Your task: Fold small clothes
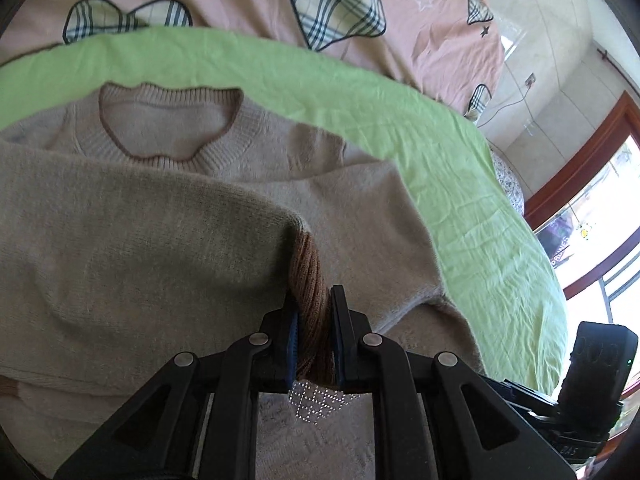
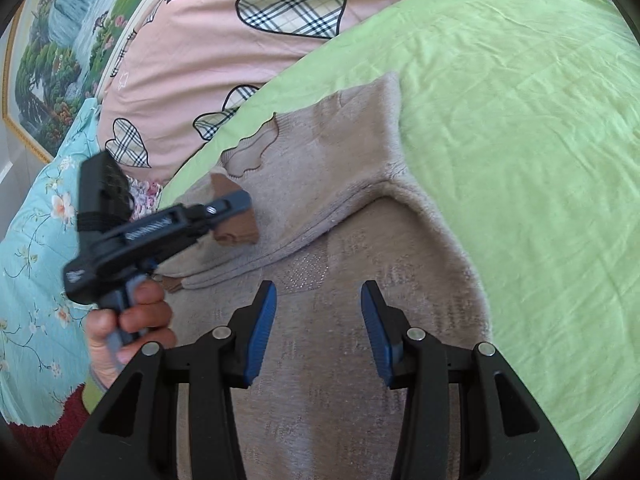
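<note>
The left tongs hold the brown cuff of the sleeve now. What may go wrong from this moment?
1. The left tongs pinch only the ribbed brown cuff; it may slip out while the sleeve is carried across the sweater.
2. The right tongs hang open above the sweater, pinning nothing, so a pull might drag the sweater and wrinkle the green sheet.

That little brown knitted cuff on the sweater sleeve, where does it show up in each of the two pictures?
Left wrist view: the brown cuff sits low centre, pinched between the left claw fingers.
Right wrist view: the cuff is left of centre, partly hidden behind the left claw, above the open right claw.
Shared landmark: the sweater's scalloped neckline, lying on the green sheet.
</note>
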Motion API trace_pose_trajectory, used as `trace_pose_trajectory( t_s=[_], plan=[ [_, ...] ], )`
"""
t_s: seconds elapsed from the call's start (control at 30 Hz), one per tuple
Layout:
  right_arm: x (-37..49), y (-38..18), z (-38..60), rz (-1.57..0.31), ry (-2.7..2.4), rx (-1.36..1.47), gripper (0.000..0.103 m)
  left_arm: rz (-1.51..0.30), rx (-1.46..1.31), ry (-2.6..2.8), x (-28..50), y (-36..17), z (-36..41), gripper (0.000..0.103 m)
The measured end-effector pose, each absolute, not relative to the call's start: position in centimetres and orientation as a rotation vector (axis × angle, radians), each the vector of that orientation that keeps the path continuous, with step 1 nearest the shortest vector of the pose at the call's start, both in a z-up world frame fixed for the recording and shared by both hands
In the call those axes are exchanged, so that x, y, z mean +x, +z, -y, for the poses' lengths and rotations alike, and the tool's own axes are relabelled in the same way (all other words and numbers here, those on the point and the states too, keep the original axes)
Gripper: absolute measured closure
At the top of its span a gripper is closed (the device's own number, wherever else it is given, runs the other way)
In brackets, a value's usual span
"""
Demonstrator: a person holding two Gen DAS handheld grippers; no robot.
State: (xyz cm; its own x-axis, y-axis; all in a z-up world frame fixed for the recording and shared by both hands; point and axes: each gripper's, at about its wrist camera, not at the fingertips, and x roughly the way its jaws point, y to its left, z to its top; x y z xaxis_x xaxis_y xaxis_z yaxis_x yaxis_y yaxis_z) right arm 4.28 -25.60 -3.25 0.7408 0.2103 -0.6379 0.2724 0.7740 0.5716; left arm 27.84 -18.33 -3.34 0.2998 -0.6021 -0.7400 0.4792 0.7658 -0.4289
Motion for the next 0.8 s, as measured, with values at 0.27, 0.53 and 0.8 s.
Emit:
trace_pose_trajectory(
  t_s=[0.27,0.53,0.8],
  plan=[
    [6.4,-2.4,24.3,-0.744,0.004,0.68,0.049,-1.055,-0.171,-0.726,25.1,-2.8,13.0,0.063],
    [12.4,-1.4,21.6,-0.778,0.029,0.42,0.037,-0.957,-0.072,-0.397,23.2,-1.6,0.1,0.062],
    [18.8,-4.7,21.5,-0.88,0.08,0.344,0.053,-0.953,-0.077,-0.079,28.0,-3.6,-9.9,0.061]
  ],
)
